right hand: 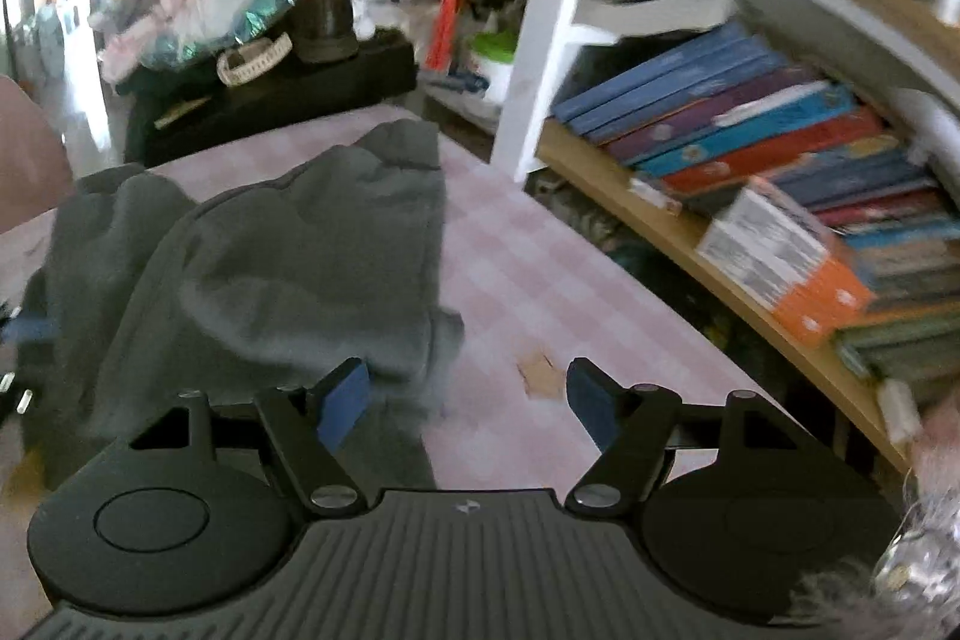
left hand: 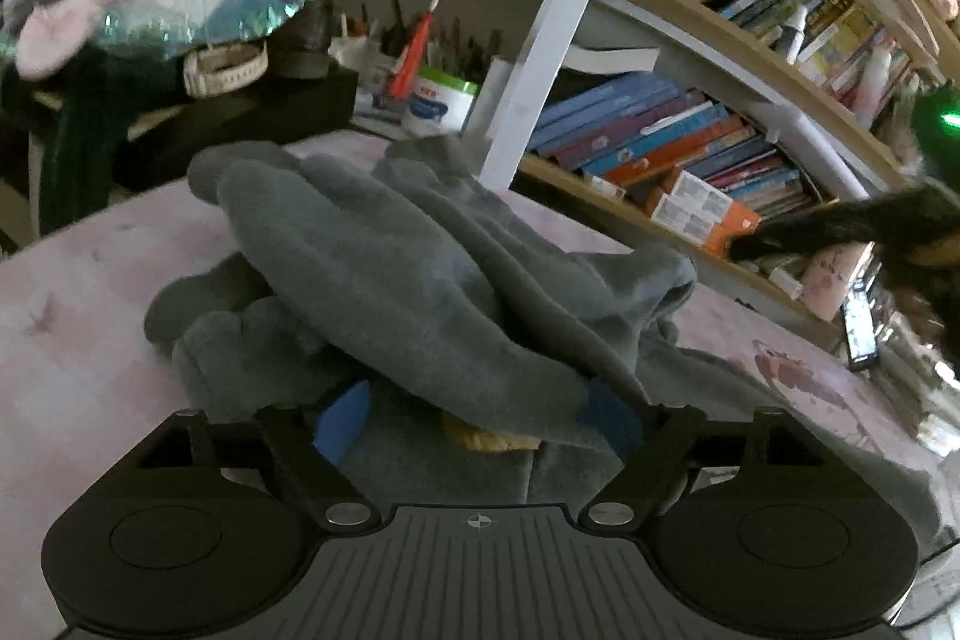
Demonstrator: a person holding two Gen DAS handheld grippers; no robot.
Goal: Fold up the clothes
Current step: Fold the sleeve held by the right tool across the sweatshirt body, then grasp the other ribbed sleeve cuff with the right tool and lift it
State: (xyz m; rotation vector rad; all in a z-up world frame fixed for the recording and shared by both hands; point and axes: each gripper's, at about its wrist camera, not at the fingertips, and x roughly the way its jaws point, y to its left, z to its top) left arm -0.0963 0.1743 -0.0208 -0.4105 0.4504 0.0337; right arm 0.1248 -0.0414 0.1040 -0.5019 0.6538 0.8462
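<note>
A crumpled grey fleece garment (left hand: 390, 268) lies heaped on the table's pink checked cloth (left hand: 90, 310). My left gripper (left hand: 477, 421) is low against the heap's near edge. Its jaws stand wide, and the cloth drapes loosely over both blue pads (left hand: 342, 421) without being pinched. A small yellow patch (left hand: 480, 439) shows under the fold between them. In the right wrist view the same garment (right hand: 270, 250) spreads to the left. My right gripper (right hand: 468, 403) hangs open above the bare checked cloth (right hand: 540, 280) at the garment's right edge, with nothing between its fingers.
A wooden bookshelf (right hand: 750, 148) full of books runs along the table's right side, behind a white post (right hand: 540, 10). At the back left stands a black box (right hand: 270, 88) piled with bags and a watch. A tub of pens (left hand: 441, 100) stands behind the table.
</note>
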